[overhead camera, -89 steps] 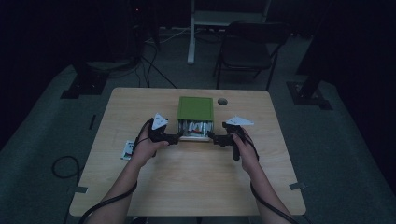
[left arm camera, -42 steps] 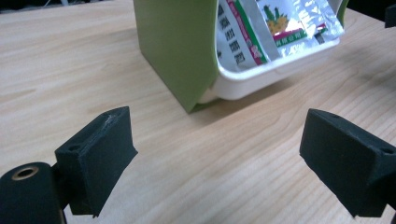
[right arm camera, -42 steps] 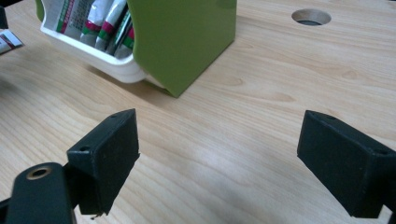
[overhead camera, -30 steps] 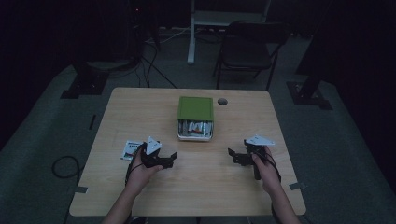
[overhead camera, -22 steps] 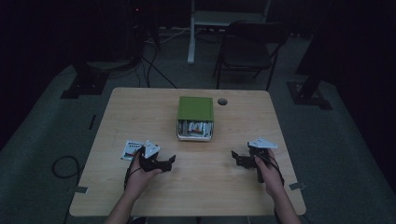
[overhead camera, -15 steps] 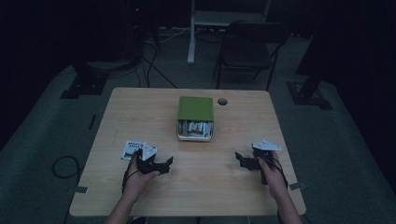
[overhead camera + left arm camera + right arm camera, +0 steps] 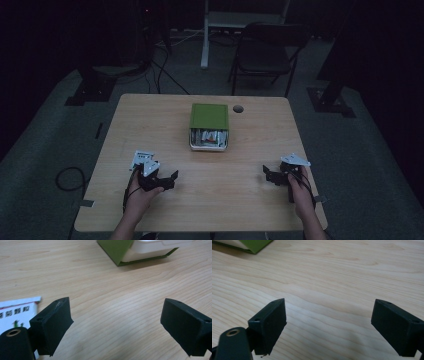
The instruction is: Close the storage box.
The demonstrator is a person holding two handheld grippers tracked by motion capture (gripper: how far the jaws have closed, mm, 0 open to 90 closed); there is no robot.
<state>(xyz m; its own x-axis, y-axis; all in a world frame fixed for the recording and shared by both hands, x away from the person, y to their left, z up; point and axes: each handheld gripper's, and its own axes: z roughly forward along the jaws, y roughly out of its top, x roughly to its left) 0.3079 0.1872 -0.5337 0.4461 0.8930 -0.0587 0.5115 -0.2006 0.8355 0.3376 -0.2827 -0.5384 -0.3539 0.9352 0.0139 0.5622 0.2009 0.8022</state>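
Both grippers have pulled back from the green box toward the table's near edge. Left gripper and right gripper sit spread and empty, well apart from the box at the table's middle.

My work surface is a light wooden table with rounded corners, its grain running across it in the two gripper views; it stands on a dark grey floor; a round cable hole sits near the far edge, just right of centre; a green box lies in the middle towards the far side, its near end open on a white tray with small items I cannot make out; a white printed packet lies flat near the left edge.
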